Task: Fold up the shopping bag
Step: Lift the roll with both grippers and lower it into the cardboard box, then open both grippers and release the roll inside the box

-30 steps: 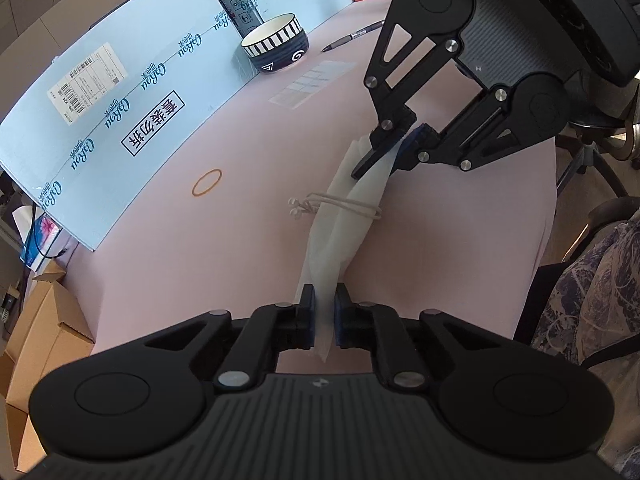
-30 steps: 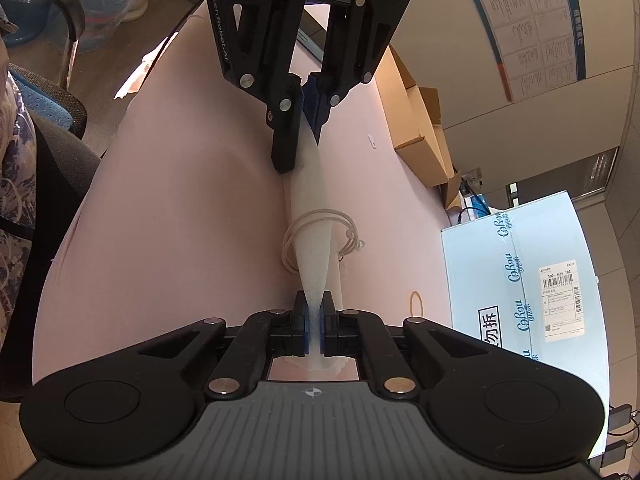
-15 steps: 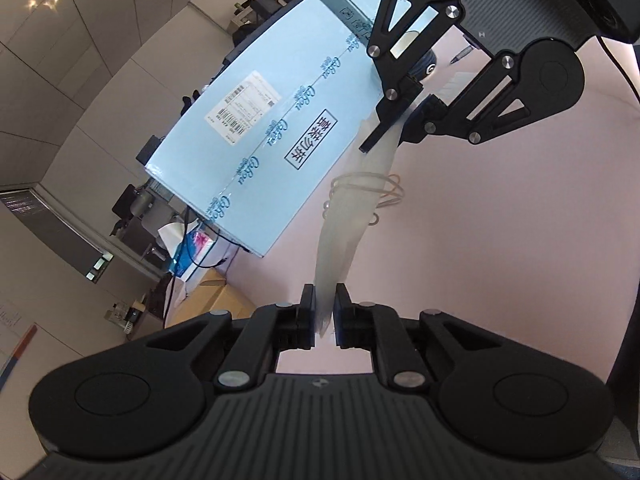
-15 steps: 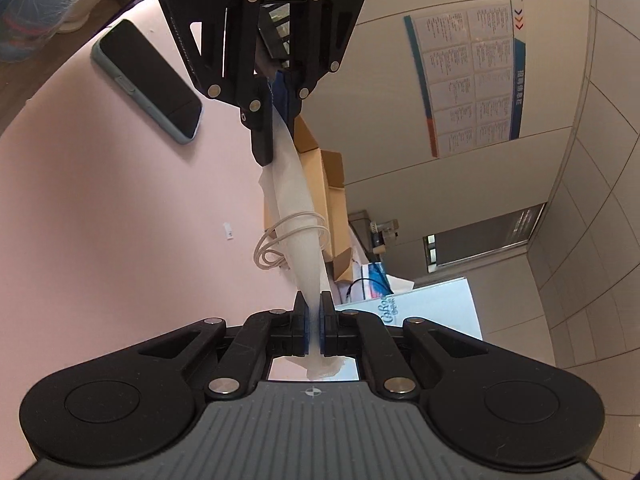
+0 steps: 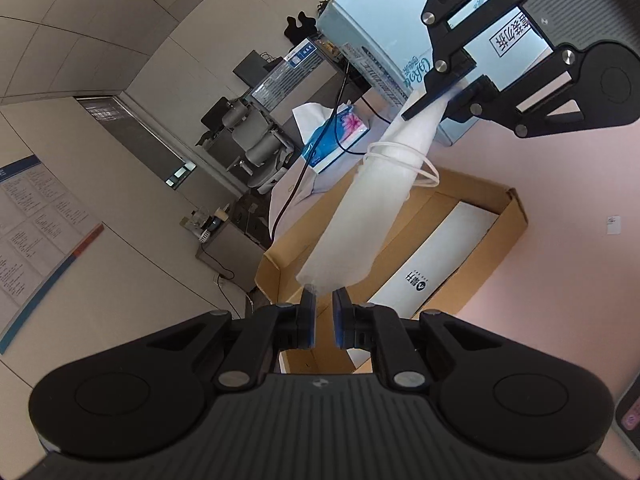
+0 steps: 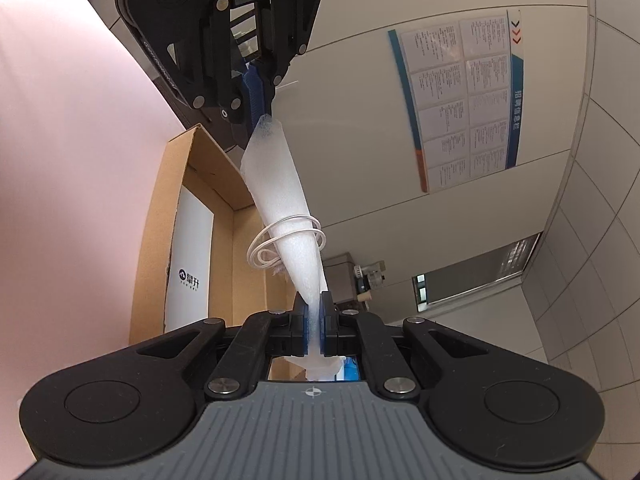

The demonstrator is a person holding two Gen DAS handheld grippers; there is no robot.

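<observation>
Left hand-held gripper [image 5: 323, 312]: its two blue-padded fingers stand a little apart; the end of the bag lies just at their tips, and in the right wrist view that end looks free of the pads, though I cannot tell for sure.
Right hand-held gripper [image 6: 315, 330]: fingers pressed together, pinching the other end of the bag, with a crumpled tuft of it poking out behind the pads.
Shopping bag [image 5: 368, 208]: white, gathered into a long narrow roll, strung in the air between the two hand-held grippers and clear of the bench; wider toward the left hand-held gripper, narrower toward the right one.
Cord handles [image 6: 288, 242]: thin white loops wound around the middle of the roll, hanging loose on one side.
Bench [image 5: 560, 216]: pink surface, off to the side of the bag.
Cardboard box [image 5: 472, 236]: open, brown, just beside the bench edge, with a flat white package [image 6: 190, 264] bearing a dark logo lying inside.
Light blue carton [image 5: 384, 36]: printed, on the bench behind the right hand-held gripper.
Tissue box [image 5: 340, 136]: blue with a pink flower, near the carton.
Wall poster [image 6: 464, 96]: blue-edged sheet of text panels.
</observation>
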